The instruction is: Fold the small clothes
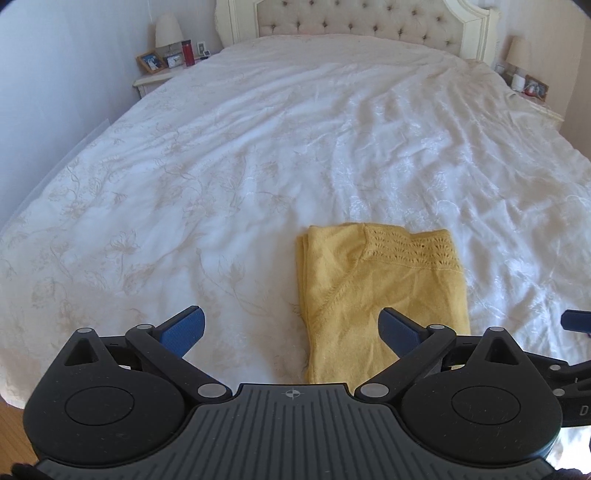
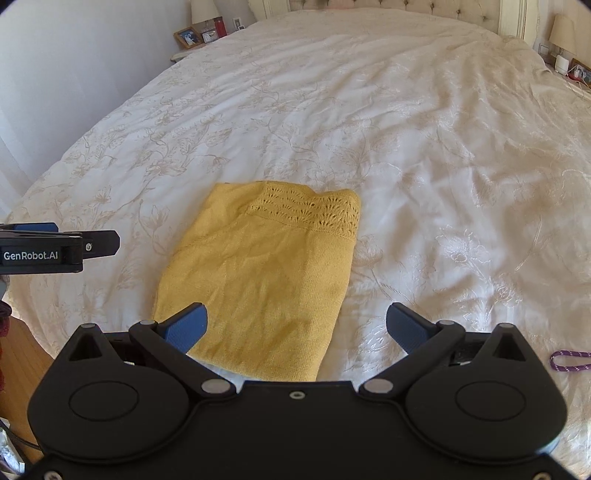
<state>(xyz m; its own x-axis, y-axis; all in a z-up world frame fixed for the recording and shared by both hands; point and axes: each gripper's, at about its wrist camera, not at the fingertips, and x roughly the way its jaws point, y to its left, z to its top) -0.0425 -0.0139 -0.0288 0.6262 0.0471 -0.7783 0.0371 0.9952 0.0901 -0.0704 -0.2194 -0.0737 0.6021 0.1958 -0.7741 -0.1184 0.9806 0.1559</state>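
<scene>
A yellow knit garment [image 1: 380, 291] lies folded into a rectangle on the white bedspread [image 1: 258, 166], near the foot of the bed. It also shows in the right wrist view [image 2: 266, 266], with its lace-pattern band at the far end. My left gripper [image 1: 291, 328] is open and empty, hovering above the garment's near left edge. My right gripper [image 2: 297, 325] is open and empty, above the garment's near right part. The left gripper's body shows at the left edge of the right wrist view [image 2: 59, 247].
A tufted headboard [image 1: 354, 18] stands at the far end. Nightstands with lamps and photo frames flank the bed, left [image 1: 162, 62] and right [image 1: 524, 81]. A purple cord [image 2: 569, 360] lies on the bedspread at the right. Wood floor [image 2: 18, 365] shows at the bed's near left.
</scene>
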